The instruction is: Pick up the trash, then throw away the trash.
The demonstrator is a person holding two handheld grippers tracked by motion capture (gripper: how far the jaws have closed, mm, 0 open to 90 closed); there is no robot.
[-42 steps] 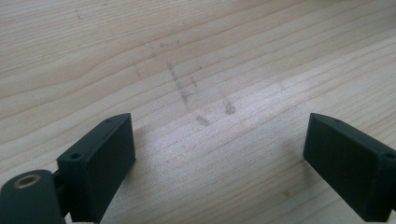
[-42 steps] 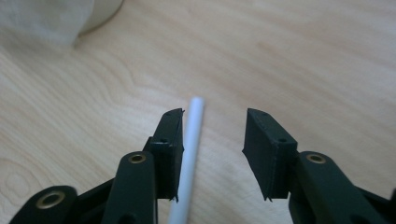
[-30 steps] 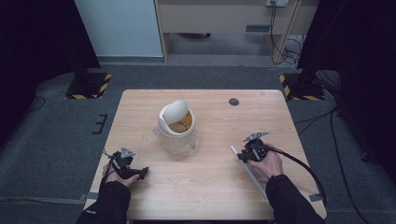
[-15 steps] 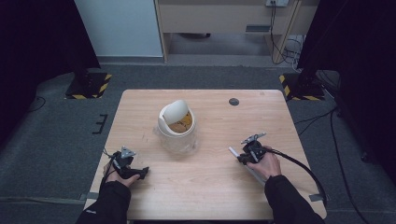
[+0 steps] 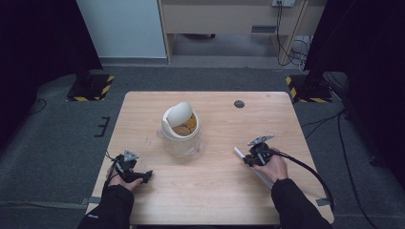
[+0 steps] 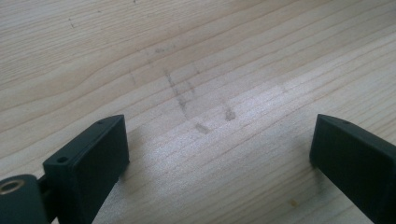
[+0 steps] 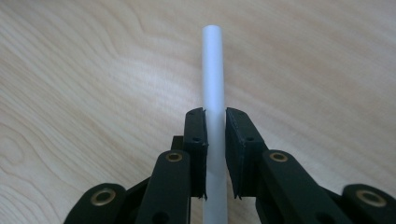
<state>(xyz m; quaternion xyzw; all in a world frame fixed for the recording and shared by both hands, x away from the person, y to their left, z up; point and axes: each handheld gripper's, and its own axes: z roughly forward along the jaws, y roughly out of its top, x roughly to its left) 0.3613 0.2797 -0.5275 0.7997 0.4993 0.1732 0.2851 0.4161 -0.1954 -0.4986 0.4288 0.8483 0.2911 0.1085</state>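
The right gripper (image 7: 215, 154) holds a white tube (image 7: 213, 70) between its jaws, low over the wooden surface (image 5: 215, 191), while the left gripper (image 6: 219, 154) rests with jaws wide apart near the left edge, and a clear jar (image 5: 181, 140) with a tilted white lid (image 5: 175, 114) stands between them, farther back.

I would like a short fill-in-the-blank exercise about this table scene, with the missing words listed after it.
1. The right tongs are shut on a white ____.
2. The left tongs stand ____, with bare table between the jaws.
3. The clear jar stands near the table's middle, and its white lid is ____ rather than flat.
4. The small dark disc lies nearer the table's ____ edge.

Missing words: tube; open; tilted; far
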